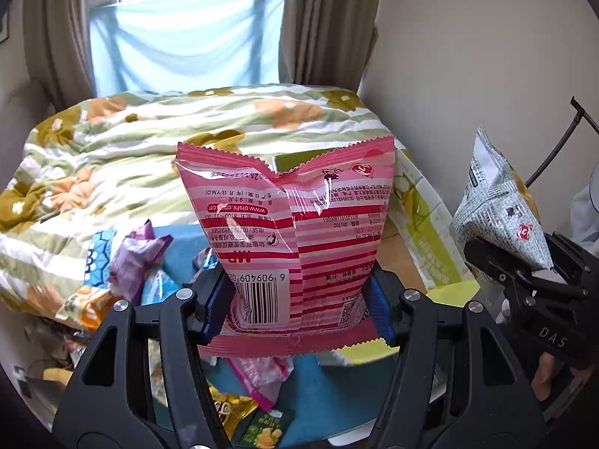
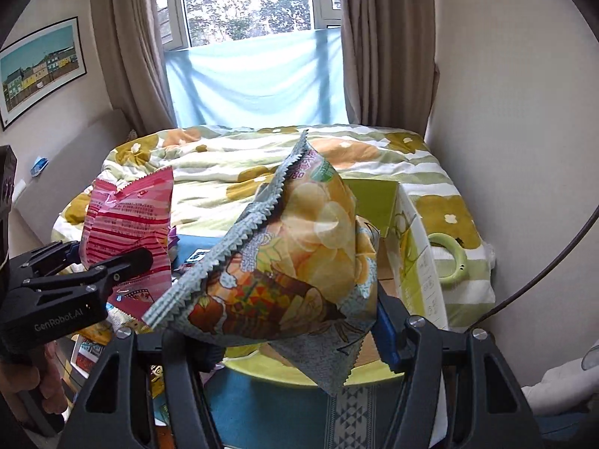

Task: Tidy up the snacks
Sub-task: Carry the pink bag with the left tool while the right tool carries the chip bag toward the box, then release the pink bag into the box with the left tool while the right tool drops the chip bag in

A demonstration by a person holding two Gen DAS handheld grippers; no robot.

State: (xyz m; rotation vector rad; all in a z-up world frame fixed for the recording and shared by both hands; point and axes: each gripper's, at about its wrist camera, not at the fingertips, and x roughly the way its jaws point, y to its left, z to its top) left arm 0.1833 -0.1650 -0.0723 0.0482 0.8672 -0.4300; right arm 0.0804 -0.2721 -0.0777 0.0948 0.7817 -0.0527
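Your left gripper [image 1: 295,305] clamps the pink bag [image 1: 295,239], filling the frame's centre; only this view shows loose snacks [image 1: 138,262] lower left. Your right gripper [image 2: 299,340] pinches the chip bag [image 2: 299,262], hiding the box [image 2: 419,262] behind.

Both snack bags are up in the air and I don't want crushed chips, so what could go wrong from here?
1. The left gripper pinches the pink bag low across its body, so the contents may crush.
2. The right gripper holds the chip bag tilted by its bottom end; it may slip.
3. The box sits close behind, so a swinging bag could catch its wall.
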